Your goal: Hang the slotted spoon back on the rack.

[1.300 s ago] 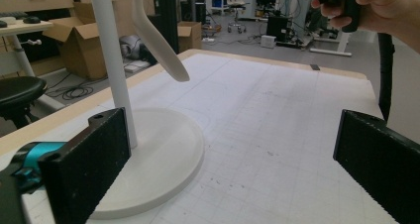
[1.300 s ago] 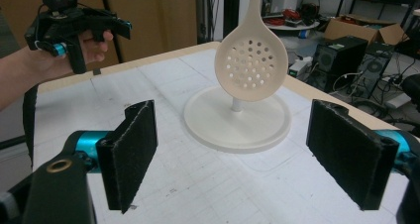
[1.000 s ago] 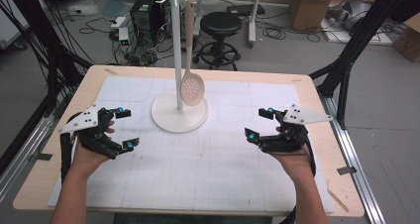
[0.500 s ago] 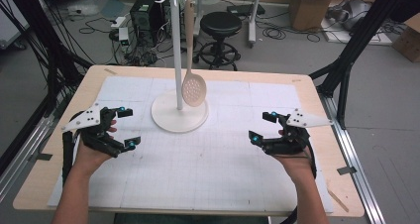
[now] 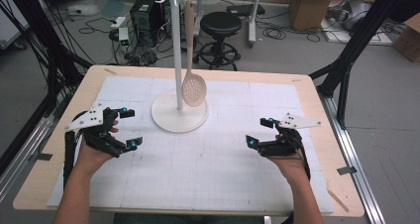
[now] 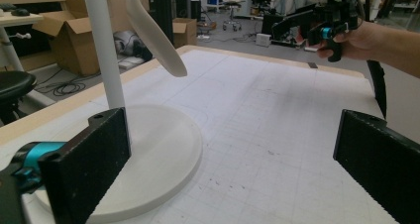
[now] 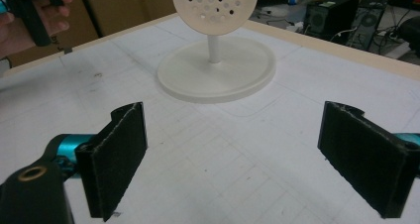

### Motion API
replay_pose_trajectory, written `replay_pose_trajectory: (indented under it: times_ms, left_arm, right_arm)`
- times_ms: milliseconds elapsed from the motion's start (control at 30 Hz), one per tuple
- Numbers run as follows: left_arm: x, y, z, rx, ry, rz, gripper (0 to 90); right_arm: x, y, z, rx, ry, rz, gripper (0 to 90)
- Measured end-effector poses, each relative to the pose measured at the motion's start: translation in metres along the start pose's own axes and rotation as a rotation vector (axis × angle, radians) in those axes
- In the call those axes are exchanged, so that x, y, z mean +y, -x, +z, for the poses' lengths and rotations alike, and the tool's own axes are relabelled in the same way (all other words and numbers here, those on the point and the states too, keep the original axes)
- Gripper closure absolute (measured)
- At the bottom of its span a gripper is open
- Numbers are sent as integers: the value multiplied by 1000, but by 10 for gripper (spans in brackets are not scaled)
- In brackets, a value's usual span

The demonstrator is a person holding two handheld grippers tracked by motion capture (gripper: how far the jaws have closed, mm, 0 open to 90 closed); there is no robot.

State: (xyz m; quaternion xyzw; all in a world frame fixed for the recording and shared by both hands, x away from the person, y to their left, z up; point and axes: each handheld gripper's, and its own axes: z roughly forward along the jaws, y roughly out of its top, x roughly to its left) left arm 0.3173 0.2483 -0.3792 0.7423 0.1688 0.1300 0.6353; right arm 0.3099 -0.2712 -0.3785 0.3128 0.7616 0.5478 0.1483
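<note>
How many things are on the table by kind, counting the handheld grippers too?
Rack stand: 1
Slotted spoon hanging on it: 1
Grid mat: 1
Grippers, left gripper and right gripper, both open and empty: 2
Total: 5

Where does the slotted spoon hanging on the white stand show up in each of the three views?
High view: the slotted spoon hangs at upper centre, just right of the pole.
Left gripper view: its pale bowl shows edge-on at the top left, right of the pole.
Right gripper view: its perforated bowl faces the camera at top centre.
Shared landmark: the stand's round white base.
</note>
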Motion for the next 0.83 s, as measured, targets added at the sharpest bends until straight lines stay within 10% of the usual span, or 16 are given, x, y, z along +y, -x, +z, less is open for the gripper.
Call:
replay_pose_trajectory:
  times_ms: [833]
  left_arm:
    - [-1, 0, 1, 2, -7, 1, 17]
  right_arm:
    - [-1, 2, 2, -1, -9, 8, 107]
